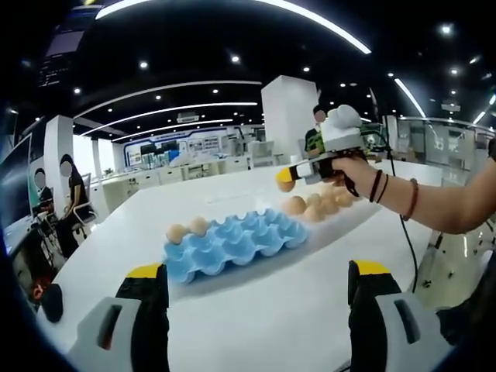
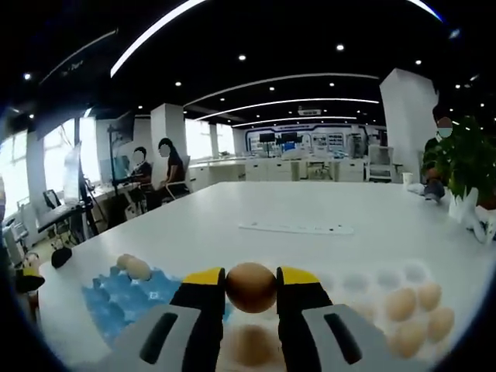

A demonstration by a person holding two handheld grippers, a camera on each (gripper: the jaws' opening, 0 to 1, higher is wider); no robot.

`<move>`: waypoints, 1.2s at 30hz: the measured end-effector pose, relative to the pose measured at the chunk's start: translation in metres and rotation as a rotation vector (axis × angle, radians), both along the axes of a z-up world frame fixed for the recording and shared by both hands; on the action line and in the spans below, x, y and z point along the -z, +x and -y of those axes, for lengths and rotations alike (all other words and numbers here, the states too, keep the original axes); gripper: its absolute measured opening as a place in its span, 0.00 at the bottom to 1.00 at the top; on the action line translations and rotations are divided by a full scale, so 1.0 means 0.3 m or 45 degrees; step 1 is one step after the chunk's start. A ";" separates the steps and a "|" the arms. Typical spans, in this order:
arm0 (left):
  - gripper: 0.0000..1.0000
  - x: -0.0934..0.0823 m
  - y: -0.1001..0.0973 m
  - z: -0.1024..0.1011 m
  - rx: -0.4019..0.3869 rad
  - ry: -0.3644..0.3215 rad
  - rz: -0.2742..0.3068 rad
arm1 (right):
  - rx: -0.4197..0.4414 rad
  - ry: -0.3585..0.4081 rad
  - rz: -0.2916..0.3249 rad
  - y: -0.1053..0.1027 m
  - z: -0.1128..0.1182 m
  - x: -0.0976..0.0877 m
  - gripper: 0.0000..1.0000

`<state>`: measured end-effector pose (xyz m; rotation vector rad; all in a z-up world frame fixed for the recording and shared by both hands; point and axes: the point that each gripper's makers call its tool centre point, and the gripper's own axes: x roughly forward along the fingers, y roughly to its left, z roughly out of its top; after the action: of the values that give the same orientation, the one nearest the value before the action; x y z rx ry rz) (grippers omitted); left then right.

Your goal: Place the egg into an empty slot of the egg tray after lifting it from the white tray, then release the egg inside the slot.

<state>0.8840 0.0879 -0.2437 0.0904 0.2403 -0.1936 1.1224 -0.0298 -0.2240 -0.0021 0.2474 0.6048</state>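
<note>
My right gripper (image 2: 250,277) is shut on a brown egg (image 2: 250,288) and holds it in the air above the table. In the left gripper view, a hand carries that gripper (image 1: 290,175) with the egg (image 1: 284,184) above and right of the blue egg tray (image 1: 232,246). Two eggs (image 1: 188,229) sit in the tray's far-left slots; its other slots are empty. The white tray (image 2: 381,279) lies to the right with several eggs (image 2: 415,314) in it. My left gripper (image 1: 257,270) stands open near the table's front, nothing between its fingers.
A white power strip (image 2: 294,228) lies further back on the white table (image 1: 279,318). A person's forearm (image 1: 434,205) reaches in from the right. People sit at desks to the left (image 2: 155,174), and a potted plant (image 2: 465,167) stands at the right.
</note>
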 end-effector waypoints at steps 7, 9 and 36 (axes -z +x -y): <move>0.98 0.001 -0.006 -0.011 -0.009 0.000 0.001 | -0.053 -0.002 -0.008 -0.026 -0.065 0.008 0.26; 0.98 0.001 -0.006 -0.012 -0.009 -0.005 0.001 | -0.064 -0.005 -0.010 -0.032 -0.081 0.010 0.26; 0.98 0.000 0.006 -0.050 -0.028 0.014 -0.013 | -0.257 -0.008 -0.062 -0.082 -0.315 0.062 0.26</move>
<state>0.8857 0.1029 -0.2437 0.0977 0.2526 -0.1708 1.0977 0.0648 -0.2426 -0.0187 0.2983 0.8052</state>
